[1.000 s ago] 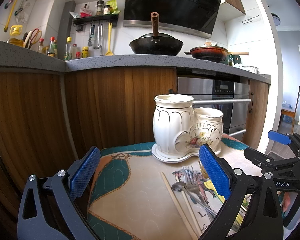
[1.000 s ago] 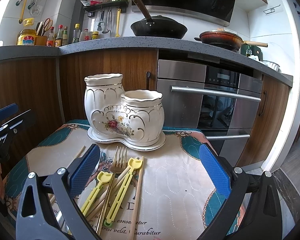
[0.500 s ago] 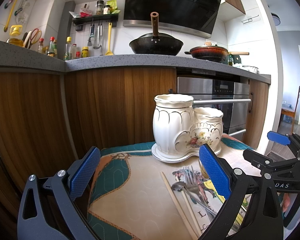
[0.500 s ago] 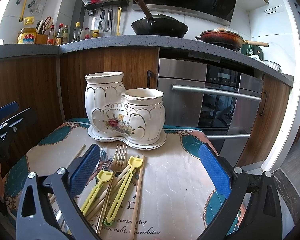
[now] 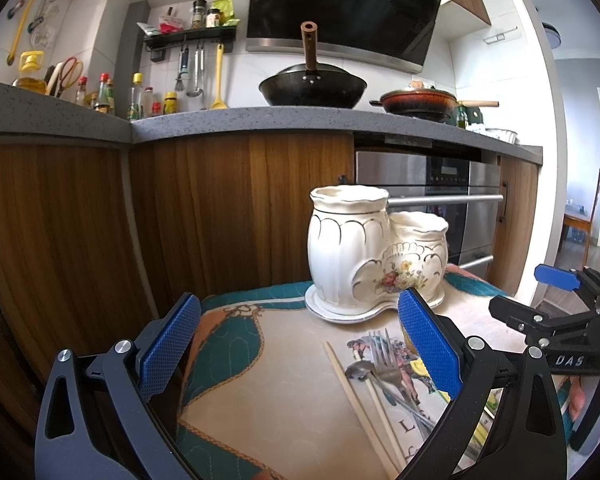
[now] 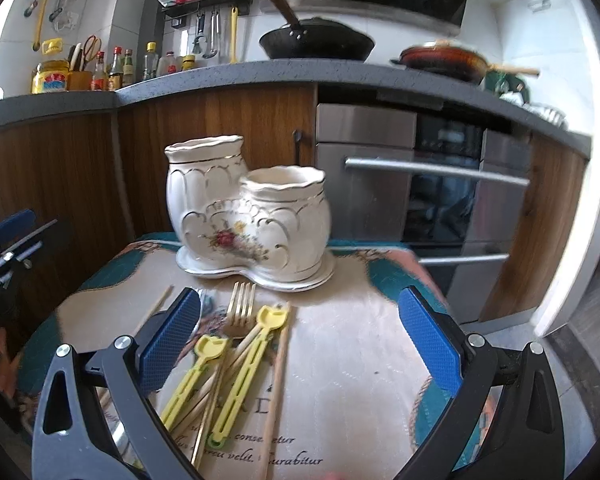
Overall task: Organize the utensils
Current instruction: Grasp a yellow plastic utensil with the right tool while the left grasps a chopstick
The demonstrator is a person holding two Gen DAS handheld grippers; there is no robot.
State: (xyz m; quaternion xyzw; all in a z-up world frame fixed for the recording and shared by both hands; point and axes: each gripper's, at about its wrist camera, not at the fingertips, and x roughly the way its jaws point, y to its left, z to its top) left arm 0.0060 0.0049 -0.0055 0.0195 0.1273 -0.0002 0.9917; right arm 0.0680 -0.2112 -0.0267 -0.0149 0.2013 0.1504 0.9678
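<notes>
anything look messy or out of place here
Yes: the gold fork, yellow plastic training chopsticks and wooden chopsticks lie crisscrossed in a loose pile on the patterned cloth, while the white ceramic two-pot holder looks empty. Nothing spilled or broken.

Utensils (image 6: 240,356) before holder (image 6: 248,224) on mat (image 6: 352,360)
</notes>
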